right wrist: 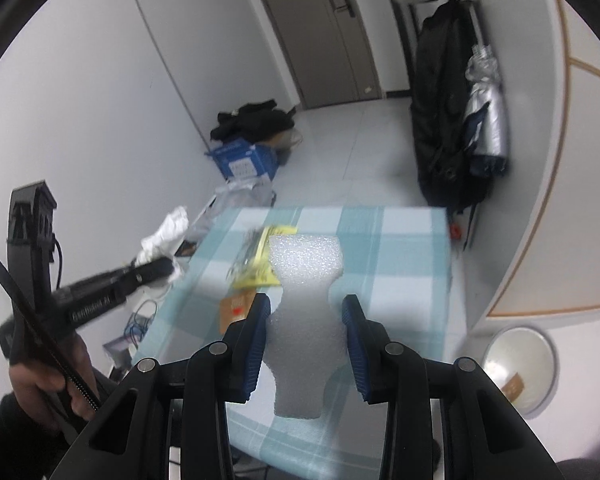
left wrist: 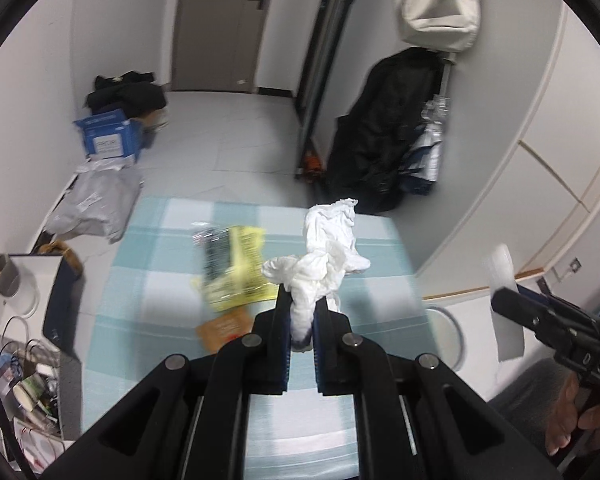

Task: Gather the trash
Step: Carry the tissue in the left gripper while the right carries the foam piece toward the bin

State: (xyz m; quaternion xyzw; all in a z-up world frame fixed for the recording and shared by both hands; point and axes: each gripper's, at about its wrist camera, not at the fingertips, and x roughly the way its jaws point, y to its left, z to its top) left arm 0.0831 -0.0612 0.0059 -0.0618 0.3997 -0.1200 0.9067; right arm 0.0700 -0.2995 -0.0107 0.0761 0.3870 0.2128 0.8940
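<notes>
My left gripper [left wrist: 302, 308] is shut on a crumpled white tissue [left wrist: 328, 248], held above the checked blue tablecloth [left wrist: 148, 320]. My right gripper [right wrist: 306, 312] is shut on a white foam piece [right wrist: 304, 280], pinched at its narrow waist, also lifted over the table. A yellow wrapper [left wrist: 240, 272] with a dark packet and an orange-brown card [left wrist: 224, 328] lie on the cloth below. In the right wrist view the left gripper [right wrist: 168, 268] shows at the left with the tissue [right wrist: 164, 236]. The foam [left wrist: 504, 300] and right gripper show at the right edge of the left wrist view.
A white round bin [right wrist: 520, 368] stands on the floor right of the table. Grey bags [left wrist: 96, 208], a blue box [left wrist: 108, 136] and dark clothes lie along the left wall. A black coat [left wrist: 384, 128] hangs at the right. Cluttered items [left wrist: 32, 392] sit left of the table.
</notes>
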